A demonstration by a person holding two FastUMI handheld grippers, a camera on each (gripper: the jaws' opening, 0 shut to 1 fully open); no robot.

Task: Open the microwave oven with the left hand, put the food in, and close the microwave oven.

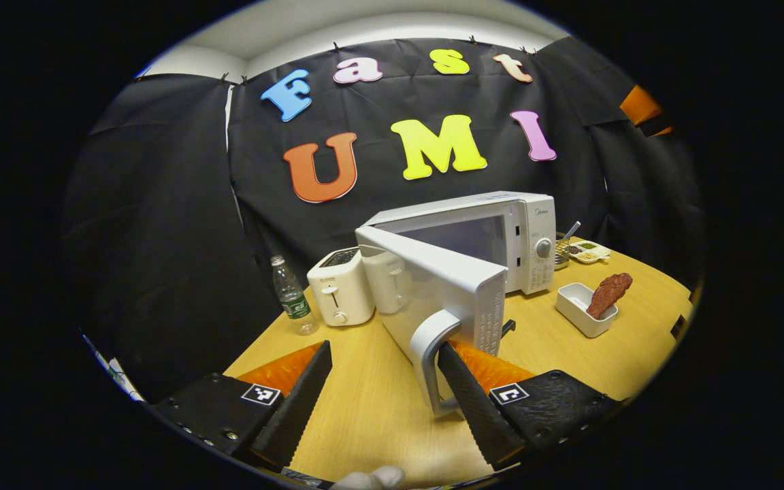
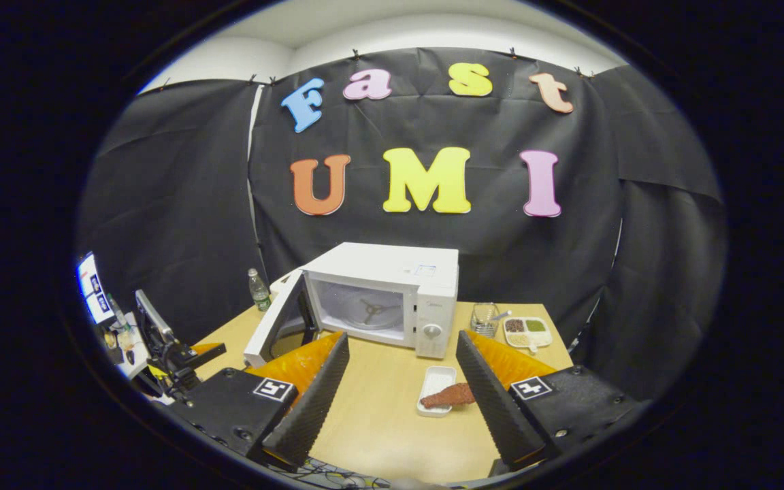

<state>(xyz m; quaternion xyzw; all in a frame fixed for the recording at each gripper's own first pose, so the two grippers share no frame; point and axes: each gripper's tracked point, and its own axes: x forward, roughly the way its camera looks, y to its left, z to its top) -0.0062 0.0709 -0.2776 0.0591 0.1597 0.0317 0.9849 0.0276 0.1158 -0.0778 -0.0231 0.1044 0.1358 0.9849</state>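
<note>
Microwave (image 2: 392, 292) is standing at the table's (image 1: 378, 408) far centre, its door (image 1: 433, 286) swinging open toward 9 o'clock in the right gripper view. Food (image 1: 608, 294), a reddish-brown piece, is lying in a white tray (image 1: 579, 303) at 3 o'clock of the door in the left gripper view. The left gripper (image 1: 385, 388) is spread wide, one finger (image 1: 474, 401) sitting against the door handle (image 1: 429, 354). The right gripper (image 2: 402, 388) is hanging released above the table.

A small brand mark sits atop the white box-shaped microwave oven (image 1: 501, 235) control panel, ahead of the tongs (too small to read).
</note>
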